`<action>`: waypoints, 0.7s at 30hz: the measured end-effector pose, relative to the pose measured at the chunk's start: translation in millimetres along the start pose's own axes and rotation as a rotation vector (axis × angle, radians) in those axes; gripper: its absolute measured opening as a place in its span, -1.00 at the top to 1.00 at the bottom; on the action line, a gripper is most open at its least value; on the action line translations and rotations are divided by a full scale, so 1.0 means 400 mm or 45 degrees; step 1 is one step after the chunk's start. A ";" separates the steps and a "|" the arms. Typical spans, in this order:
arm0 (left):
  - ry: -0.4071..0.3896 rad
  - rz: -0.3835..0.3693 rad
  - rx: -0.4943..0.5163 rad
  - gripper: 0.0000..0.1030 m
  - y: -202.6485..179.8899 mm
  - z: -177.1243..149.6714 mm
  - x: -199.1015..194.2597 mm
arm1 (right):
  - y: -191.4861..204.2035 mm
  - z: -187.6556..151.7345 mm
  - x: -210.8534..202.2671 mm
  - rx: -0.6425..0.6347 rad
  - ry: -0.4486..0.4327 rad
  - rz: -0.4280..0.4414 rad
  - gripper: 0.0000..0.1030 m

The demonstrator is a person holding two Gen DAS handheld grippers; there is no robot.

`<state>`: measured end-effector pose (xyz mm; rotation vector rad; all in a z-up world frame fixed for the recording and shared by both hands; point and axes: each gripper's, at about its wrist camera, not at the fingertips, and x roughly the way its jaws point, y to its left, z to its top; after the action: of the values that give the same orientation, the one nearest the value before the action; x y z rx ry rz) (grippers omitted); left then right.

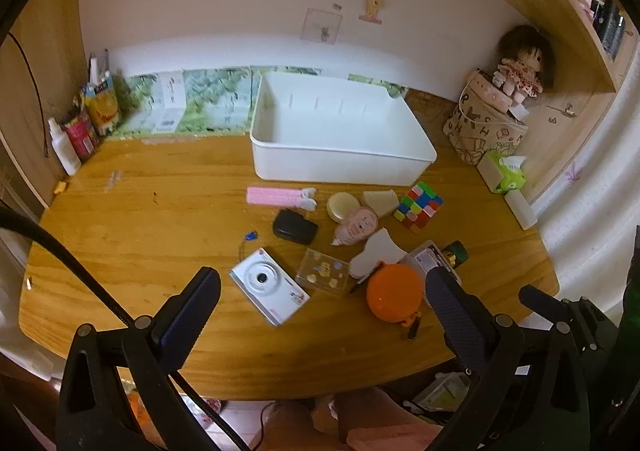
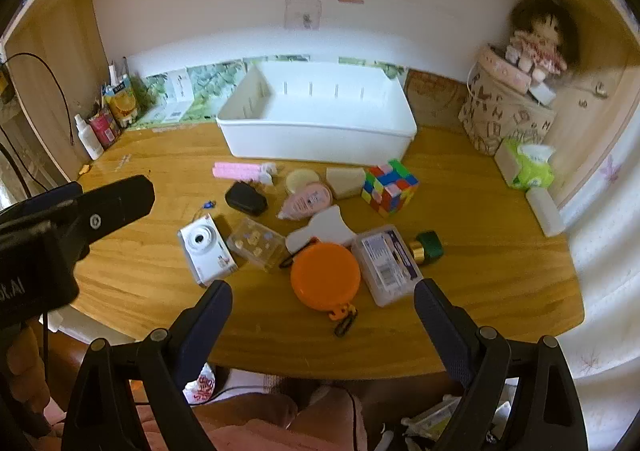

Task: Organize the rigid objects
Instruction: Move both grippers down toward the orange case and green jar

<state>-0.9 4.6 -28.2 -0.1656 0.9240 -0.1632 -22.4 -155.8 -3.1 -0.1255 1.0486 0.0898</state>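
Both grippers, left [image 1: 320, 307] & right [image 2: 323, 315], hang wide, holding nothing. Orange case [image 2: 325, 276] sits just ahead of right; empty white bin [image 2: 320, 133] well beyond. Straddle case squarely, grip w/ even pressure.

A wooden table [image 1: 140, 235] carries, beyond the open claws, a white bin [image 1: 340, 131], white camera [image 1: 268, 285], orange case [image 1: 394, 297] and colourful cube [image 1: 418, 205].

The left gripper [image 1: 324, 295] and the right gripper [image 2: 323, 307] both hang tilted steeply down over the near edge of the wooden table [image 1: 120, 219], jaws spread wide (nothing between the pads), the left one beside the right.
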 end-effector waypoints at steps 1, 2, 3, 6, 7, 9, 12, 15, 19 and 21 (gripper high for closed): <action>0.015 -0.001 -0.010 -0.98 -0.006 0.001 0.009 | -0.014 0.000 0.006 0.011 0.011 0.008 -0.81; 0.025 0.003 -0.019 -0.98 -0.013 0.002 0.015 | -0.026 0.002 0.010 0.019 0.017 0.012 -0.81; 0.035 0.012 -0.031 -0.98 -0.019 0.003 0.023 | -0.040 0.005 0.016 0.027 0.023 0.018 -0.81; 0.057 0.038 -0.095 -0.98 -0.035 0.005 0.048 | -0.094 0.017 0.045 0.034 0.054 0.053 -0.81; 0.065 0.044 -0.121 -0.98 -0.044 0.006 0.057 | -0.110 0.022 0.055 0.030 0.075 0.064 -0.81; 0.073 0.063 -0.152 -0.98 -0.065 0.008 0.072 | -0.150 0.029 0.081 0.032 0.126 0.107 -0.81; 0.107 0.091 -0.187 -0.98 -0.103 0.005 0.105 | -0.210 0.033 0.115 0.028 0.176 0.150 -0.81; 0.177 0.125 -0.241 -0.98 -0.136 0.000 0.151 | -0.261 0.051 0.141 0.029 0.213 0.190 -0.81; 0.243 0.170 -0.330 -0.98 -0.170 -0.013 0.199 | -0.333 0.078 0.188 0.011 0.268 0.256 -0.81; 0.270 0.184 -0.374 -0.98 -0.184 -0.018 0.221 | -0.362 0.090 0.215 -0.007 0.299 0.283 -0.81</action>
<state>40.6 -86.5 -85.8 -0.3568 1.1655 0.0925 70.8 -292.7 -51.3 -0.0238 1.2946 0.2848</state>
